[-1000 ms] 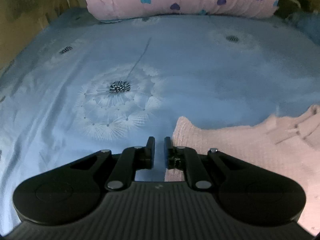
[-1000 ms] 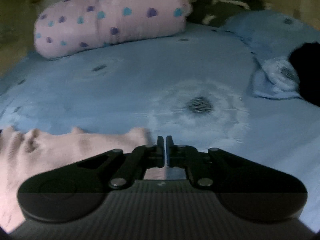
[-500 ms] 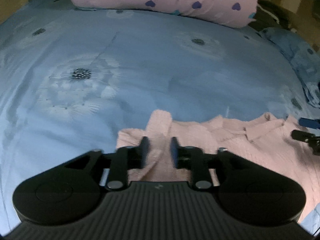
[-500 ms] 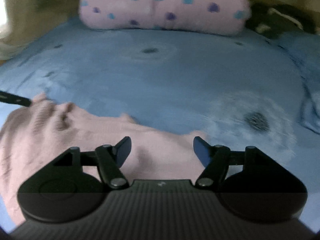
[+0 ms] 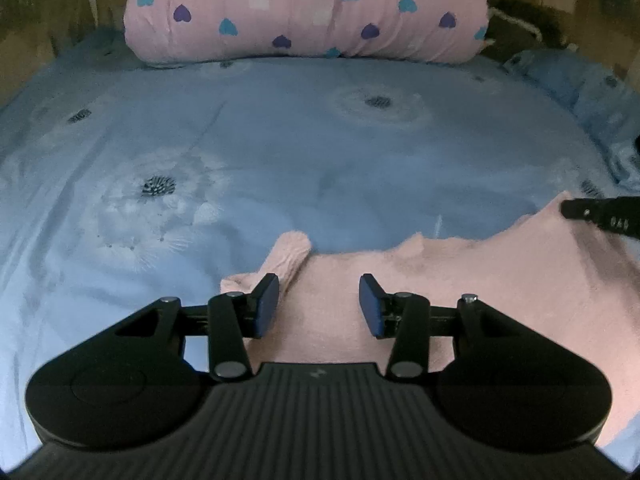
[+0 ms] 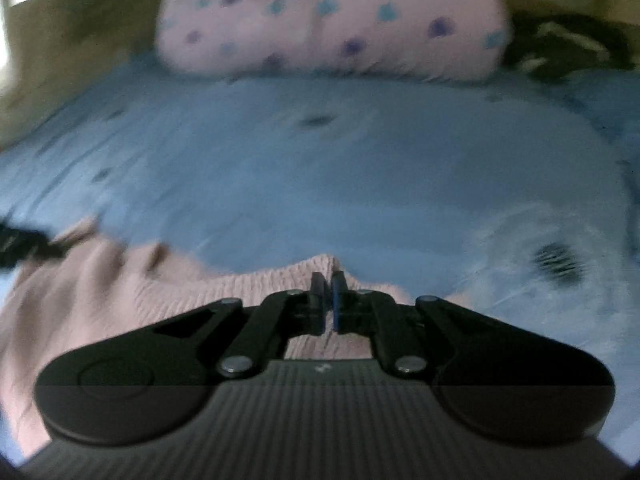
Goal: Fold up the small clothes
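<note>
A small pink knitted garment (image 5: 460,280) lies spread on the blue bedsheet (image 5: 280,160). My left gripper (image 5: 319,306) is open, its fingers low over the garment's left part, next to a rolled sleeve (image 5: 290,256). My right gripper (image 6: 328,296) is shut on the garment's (image 6: 120,296) far edge, which rises in a small peak at the fingertips. The right gripper also shows at the right edge of the left wrist view (image 5: 600,216), at the garment's far right corner. The right wrist view is blurred.
A pink bolster with coloured hearts (image 5: 308,8) lies across the far end of the bed. Crumpled blue bedding (image 5: 592,100) and a dark object (image 5: 516,28) sit at the far right. The sheet bears dandelion prints (image 5: 158,186).
My left gripper opened wide over the garment's left part. My right gripper opened half a second ago, then shut on the garment's far edge.
</note>
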Tool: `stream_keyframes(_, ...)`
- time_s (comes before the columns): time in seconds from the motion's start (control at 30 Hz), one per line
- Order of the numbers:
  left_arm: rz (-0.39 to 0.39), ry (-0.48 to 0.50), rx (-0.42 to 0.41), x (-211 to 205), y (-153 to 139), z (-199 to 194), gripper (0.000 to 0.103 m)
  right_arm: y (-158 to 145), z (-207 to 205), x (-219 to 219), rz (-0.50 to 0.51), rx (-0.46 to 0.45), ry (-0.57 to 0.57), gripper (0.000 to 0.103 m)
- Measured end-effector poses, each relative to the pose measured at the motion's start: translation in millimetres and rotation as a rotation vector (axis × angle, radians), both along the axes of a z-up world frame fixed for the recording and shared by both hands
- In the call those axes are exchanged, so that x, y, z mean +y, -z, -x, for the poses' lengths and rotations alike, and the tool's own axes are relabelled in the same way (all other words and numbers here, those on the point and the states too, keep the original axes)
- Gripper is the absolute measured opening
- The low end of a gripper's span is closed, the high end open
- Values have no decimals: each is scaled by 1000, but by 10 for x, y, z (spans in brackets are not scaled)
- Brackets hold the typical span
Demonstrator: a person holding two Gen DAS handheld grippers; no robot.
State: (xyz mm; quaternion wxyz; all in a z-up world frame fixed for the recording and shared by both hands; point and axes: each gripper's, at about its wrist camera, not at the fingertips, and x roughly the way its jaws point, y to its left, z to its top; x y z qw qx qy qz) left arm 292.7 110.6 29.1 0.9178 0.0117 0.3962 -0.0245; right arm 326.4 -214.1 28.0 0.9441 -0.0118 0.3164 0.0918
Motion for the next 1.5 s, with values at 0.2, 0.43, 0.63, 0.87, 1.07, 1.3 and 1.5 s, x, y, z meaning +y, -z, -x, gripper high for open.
stream_keyframes(0.2, -142, 16, 4, -112, 320, -151, 52, 257, -122, -68, -15, 75, 33, 9)
stream_keyframes(0.43, -193, 18, -20, -142, 222, -91, 53, -112, 389, -411, -139, 18, 42, 40)
stream_keyframes(0.63, -92, -5, -29, 9, -82, 252, 54, -87, 1022, -865, -167, -3, 104, 54)
stream_keyframes(0.87, 4, -26, 8, -31, -121, 510, 54, 141, 837, -1026, -307, 52, 200, 55)
stream_keyframes(1.07, -92, -41, 31, -106, 140, 415, 54, 207, 596, -895, -288, 66, 215, 14)
stream_keyframes(1.3, -124, -68, 33, 12, 314, 160, 61, 387, 616, -1102, -295, 27, 383, 13)
stream_keyframes(1.5, -75, -54, 24, 80, 99, 284, 61, 211, 809, -1105, -351, 13, 330, 18)
